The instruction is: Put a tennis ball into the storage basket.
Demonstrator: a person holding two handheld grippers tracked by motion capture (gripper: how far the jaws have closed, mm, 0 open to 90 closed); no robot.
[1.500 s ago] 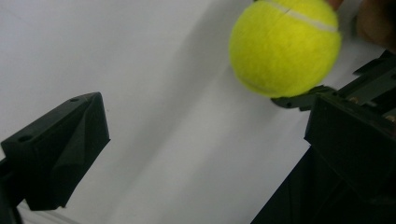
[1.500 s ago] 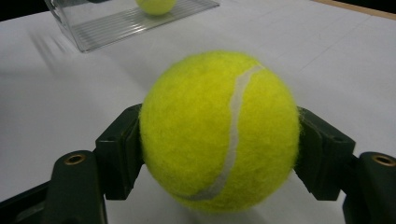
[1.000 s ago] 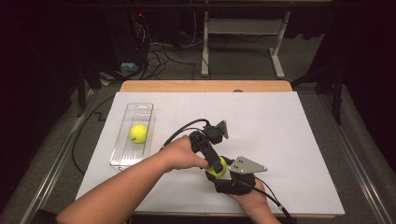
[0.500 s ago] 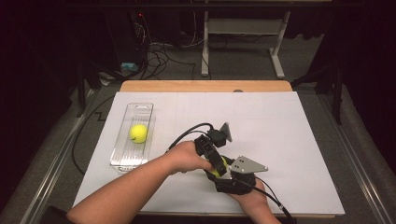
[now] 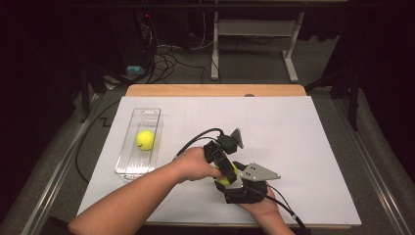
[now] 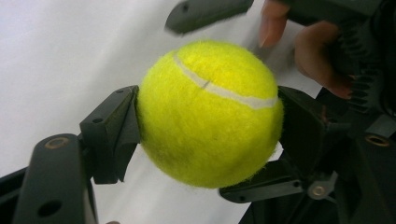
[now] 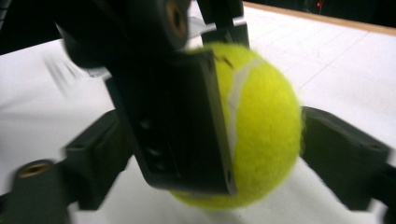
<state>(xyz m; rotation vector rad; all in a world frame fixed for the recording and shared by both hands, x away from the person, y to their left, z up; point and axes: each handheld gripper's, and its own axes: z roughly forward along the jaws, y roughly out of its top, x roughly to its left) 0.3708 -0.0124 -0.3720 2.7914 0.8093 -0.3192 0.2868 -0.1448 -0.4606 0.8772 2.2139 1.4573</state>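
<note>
At the near edge of the white-covered table (image 5: 303, 147) the two hands meet, and the right gripper (image 5: 234, 180), carrying its grey three-cornered plate, sits just under the left gripper (image 5: 222, 164), which reaches in from the left across the forearm. Between them is a tennis ball (image 5: 225, 177): in the left gripper view the left claw is clamped on it, a black jaw pressed against each side of the felt, while in the right gripper view the right claw stands apart, its jaws flanking the ball with a visible gap on the left side and the right one only at or near the fuzz. This looks like a handover, and its direction cannot be told. The risk is timing: should the clamped claw let go before the other has closed, the ball would drop and roll across the smooth sheet, perhaps off the near edge. The crowded jaws could also knock each other and nudge the ball out of line. Farther off, to the left, a clear plastic tray (image 5: 147, 115) holds a second tennis ball (image 5: 145, 139), well apart from the hands
</note>
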